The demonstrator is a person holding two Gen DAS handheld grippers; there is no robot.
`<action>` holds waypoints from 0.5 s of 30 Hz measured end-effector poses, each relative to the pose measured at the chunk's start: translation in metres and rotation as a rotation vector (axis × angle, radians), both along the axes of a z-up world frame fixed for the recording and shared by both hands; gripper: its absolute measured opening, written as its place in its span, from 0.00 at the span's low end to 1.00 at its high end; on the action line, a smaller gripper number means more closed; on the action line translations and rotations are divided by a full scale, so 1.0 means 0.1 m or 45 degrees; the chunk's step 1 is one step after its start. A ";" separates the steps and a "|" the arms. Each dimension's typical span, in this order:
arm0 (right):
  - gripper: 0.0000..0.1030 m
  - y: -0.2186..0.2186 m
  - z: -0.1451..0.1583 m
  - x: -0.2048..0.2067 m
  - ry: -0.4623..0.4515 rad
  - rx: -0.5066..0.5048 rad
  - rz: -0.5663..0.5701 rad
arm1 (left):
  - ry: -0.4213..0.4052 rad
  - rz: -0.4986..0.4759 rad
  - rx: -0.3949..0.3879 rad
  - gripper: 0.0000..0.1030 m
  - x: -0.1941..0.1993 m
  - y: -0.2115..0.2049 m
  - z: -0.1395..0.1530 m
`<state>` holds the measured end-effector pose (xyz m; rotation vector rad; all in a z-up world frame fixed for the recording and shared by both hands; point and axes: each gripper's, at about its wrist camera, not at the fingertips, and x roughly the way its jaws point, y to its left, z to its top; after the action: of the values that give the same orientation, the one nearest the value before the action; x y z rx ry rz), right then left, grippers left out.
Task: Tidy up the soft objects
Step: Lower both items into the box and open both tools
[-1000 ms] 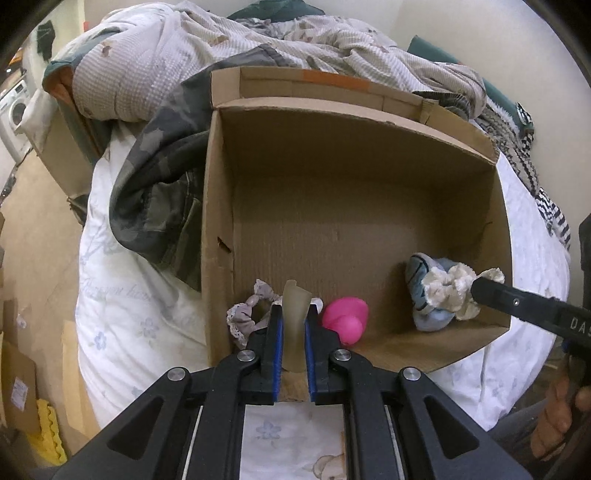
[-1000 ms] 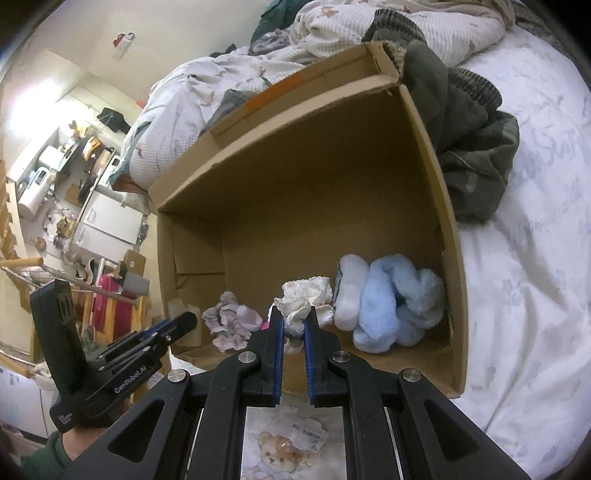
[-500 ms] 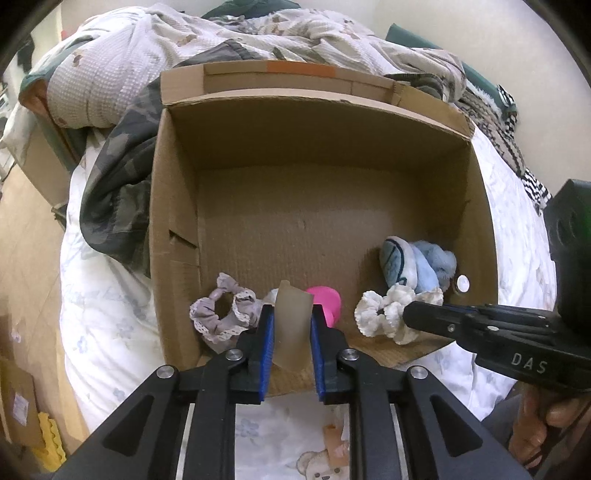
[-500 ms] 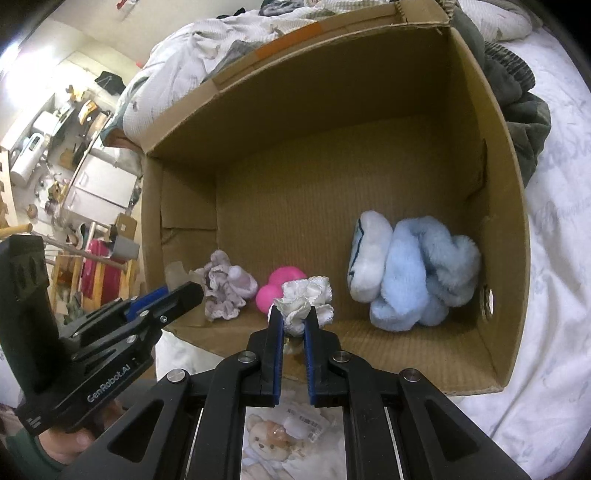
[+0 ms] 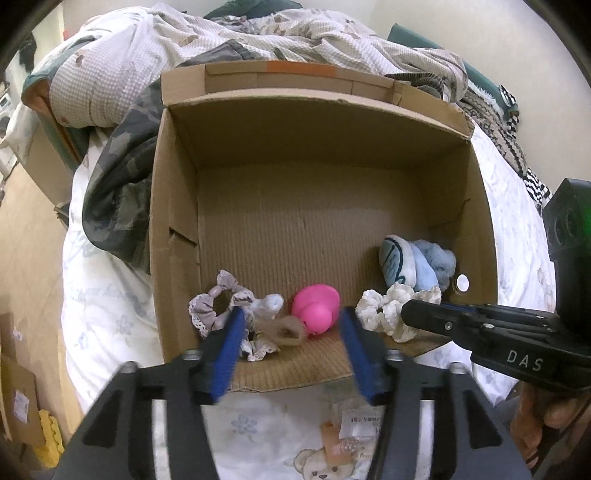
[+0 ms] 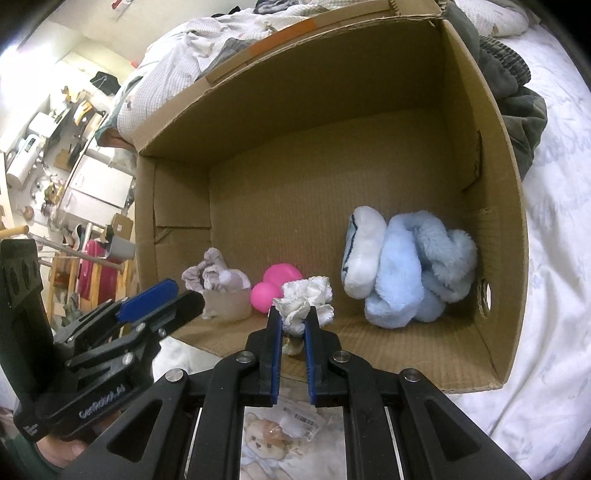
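Left gripper (image 5: 291, 325) is gaping wide, blue pads apart, gripping nothing; a beige piece (image 5: 280, 331) is lying on the box floor between its fingertips, loose. It is looking translucent, tan, squat, soft-edged; from the right wrist view it is reading as a frosted stubby block (image 6: 227, 304), long axis roughly left-right along the box's near edge.

Right gripper (image 6: 293, 321) is pinching down on a white scrunchie (image 6: 304, 301), jaws nearly closed with the ruffled fabric bunching up above the pads. Scrunchie is cream-white, frilly, crumpled; its ring is lying stretched sideways in the left wrist view (image 5: 391, 308), long axis left-right, hanging just above or on the box floor near the front edge, cannot tell which.

Box (image 5: 173, 221) is brown cardboard, open top, sitting on the bed (image 5: 99, 295), front flap lying flat toward the camera. Inside, near the front: grey scrunchie (image 5: 216, 306) with lace trim at the left wall, a small white fabric bit (image 5: 269, 304) beside it, pink toy (image 5: 317, 308) just right of the beige piece, two rounded lobes, touching or nearly touching it. Blue plush (image 6: 413, 269) is sitting in the right front corner, fluffy, curled, with a white sole-like part (image 6: 362, 251) standing upright on its left. Quilt (image 5: 258, 33) and camo cloth (image 5: 118, 177) are piling up behind and left of the box.
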<state>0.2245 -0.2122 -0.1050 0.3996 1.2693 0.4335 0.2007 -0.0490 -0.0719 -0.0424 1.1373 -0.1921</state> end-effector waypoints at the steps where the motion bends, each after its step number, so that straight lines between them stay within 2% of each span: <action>1: 0.13 -0.01 0.01 0.00 -0.004 0.008 -0.006 | -0.006 -0.002 -0.004 0.53 -0.01 0.00 0.01; 3: 0.15 -0.02 0.03 0.00 -0.018 0.022 -0.012 | -0.007 -0.012 -0.005 0.54 -0.01 -0.02 0.02; 6: 0.30 -0.04 0.07 0.01 -0.041 0.044 -0.023 | -0.005 -0.023 0.004 0.54 -0.02 -0.04 0.02; 7: 0.44 -0.05 0.08 0.01 -0.048 0.050 -0.030 | -0.004 -0.025 0.003 0.54 -0.02 -0.04 0.02; 8: 0.66 -0.06 0.10 0.01 -0.057 0.052 -0.043 | -0.003 -0.024 0.002 0.54 -0.02 -0.04 0.02; 9: 0.73 -0.08 0.12 0.01 -0.066 0.050 -0.059 | -0.004 -0.022 0.003 0.54 -0.01 -0.04 0.03; 15: 0.74 -0.05 0.14 0.02 -0.086 0.039 -0.046 | -0.003 -0.008 -0.003 0.54 0.00 -0.02 0.03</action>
<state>0.2265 -0.2173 -0.0905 0.4299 1.1895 0.4326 0.2004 -0.0514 -0.0689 -0.0403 1.1350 -0.1992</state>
